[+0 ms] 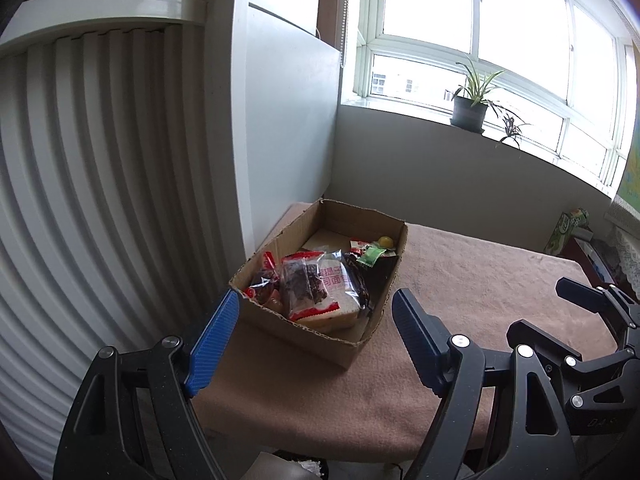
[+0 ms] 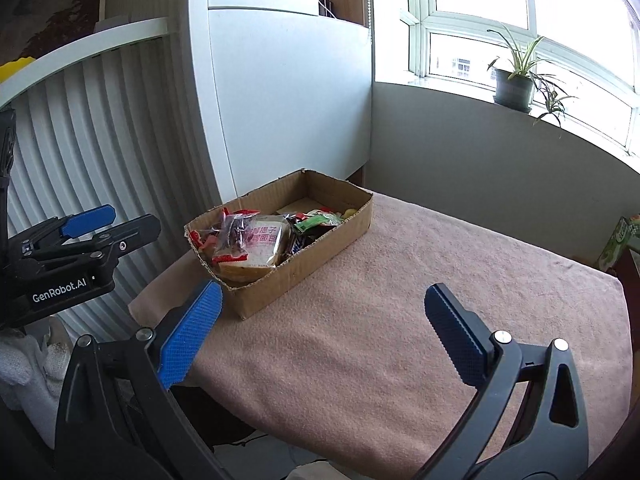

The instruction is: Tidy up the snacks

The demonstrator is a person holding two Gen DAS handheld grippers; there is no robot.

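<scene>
A shallow cardboard box [image 1: 376,312] stands on the brown-cloth table at its far left corner; it also shows in the right wrist view [image 2: 320,256]. Inside lie several wrapped snacks: a clear bread pack with red print [image 1: 320,292] [image 2: 256,244], dark chocolate bars [image 2: 300,240], and small green, red and yellow sweets [image 1: 372,254] at the far end. My left gripper [image 1: 316,336] is open and empty, held just in front of the box. My right gripper [image 2: 320,328] is open and empty, over the cloth to the right of the box. Each gripper shows in the other's view.
The table's brown cloth [image 2: 420,300] stretches right of the box. A white ribbed panel [image 1: 100,180] and a white cabinet [image 2: 288,92] stand at the left. A potted plant [image 1: 472,104] sits on the window sill. A green carton [image 1: 568,228] stands at the far right.
</scene>
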